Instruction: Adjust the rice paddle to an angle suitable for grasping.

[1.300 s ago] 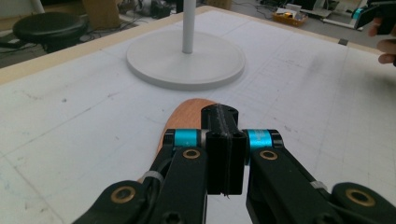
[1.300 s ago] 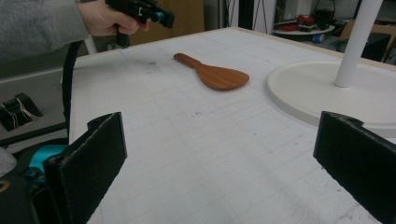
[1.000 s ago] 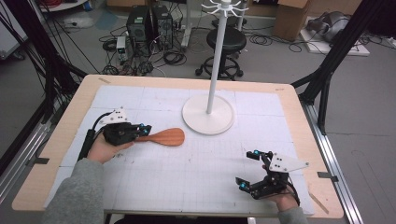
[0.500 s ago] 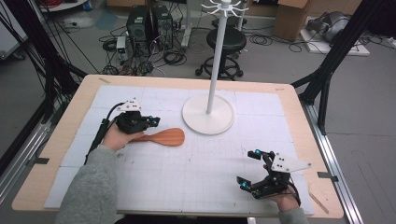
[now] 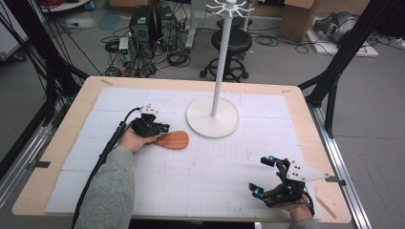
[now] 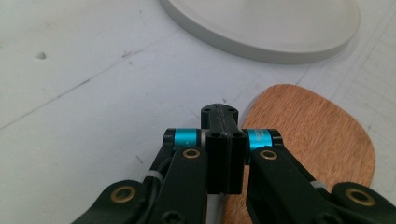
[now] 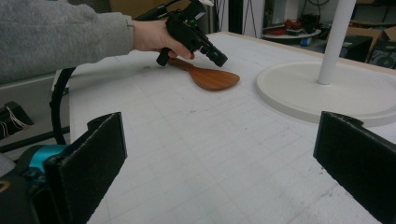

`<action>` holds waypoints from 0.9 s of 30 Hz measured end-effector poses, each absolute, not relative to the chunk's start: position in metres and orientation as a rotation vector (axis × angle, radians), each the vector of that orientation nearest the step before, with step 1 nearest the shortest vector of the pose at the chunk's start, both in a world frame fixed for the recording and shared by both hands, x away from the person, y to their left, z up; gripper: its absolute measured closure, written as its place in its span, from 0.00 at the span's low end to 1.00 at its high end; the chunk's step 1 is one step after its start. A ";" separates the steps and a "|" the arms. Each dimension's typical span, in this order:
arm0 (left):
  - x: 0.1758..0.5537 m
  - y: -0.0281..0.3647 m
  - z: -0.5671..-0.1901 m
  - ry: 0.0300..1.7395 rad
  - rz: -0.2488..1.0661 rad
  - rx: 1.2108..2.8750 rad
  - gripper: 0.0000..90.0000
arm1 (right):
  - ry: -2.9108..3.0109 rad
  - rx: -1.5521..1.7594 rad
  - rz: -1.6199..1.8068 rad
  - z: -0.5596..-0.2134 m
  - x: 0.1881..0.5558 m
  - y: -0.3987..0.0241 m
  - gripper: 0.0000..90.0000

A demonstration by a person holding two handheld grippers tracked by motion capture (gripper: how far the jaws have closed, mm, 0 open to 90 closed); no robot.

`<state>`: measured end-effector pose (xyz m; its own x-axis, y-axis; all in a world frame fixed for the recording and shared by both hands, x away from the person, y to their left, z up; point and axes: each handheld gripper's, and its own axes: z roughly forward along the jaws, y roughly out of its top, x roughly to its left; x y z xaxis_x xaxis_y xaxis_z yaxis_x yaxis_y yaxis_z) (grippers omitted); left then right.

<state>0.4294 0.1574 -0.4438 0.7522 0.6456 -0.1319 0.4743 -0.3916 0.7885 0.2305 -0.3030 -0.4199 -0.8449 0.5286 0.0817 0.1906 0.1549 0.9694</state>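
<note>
High view: left of centre, my left gripper hangs with jaws pressed together, empty, just above the spoon lying on the mat by the stand. Lower right, my right gripper gapes wide, empty.

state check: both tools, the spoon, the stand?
left tool: shut, nothing between the jaws, above the wooden spoon's handle
right tool: open, holding nothing, near the table's front edge
wooden spoon: lying flat on the mat
white stand: upright, base flat on the mat, hooks bare
</note>
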 end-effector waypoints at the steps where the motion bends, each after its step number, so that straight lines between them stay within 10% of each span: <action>1: 0.429 0.157 -0.444 0.848 0.243 2.070 1.00 | 2.158 0.696 1.745 -0.420 0.231 -0.303 0.01; 27: 0.387 0.159 -0.443 0.826 0.170 2.161 1.00 | 2.221 0.675 1.723 -0.421 0.232 -0.295 0.01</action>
<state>0.3870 0.1586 -0.4427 0.7779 0.6113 -0.1456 0.5038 -0.4681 0.7260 0.2315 -0.2946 -0.4207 -0.8614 0.5010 0.0838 0.2056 0.1930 0.9594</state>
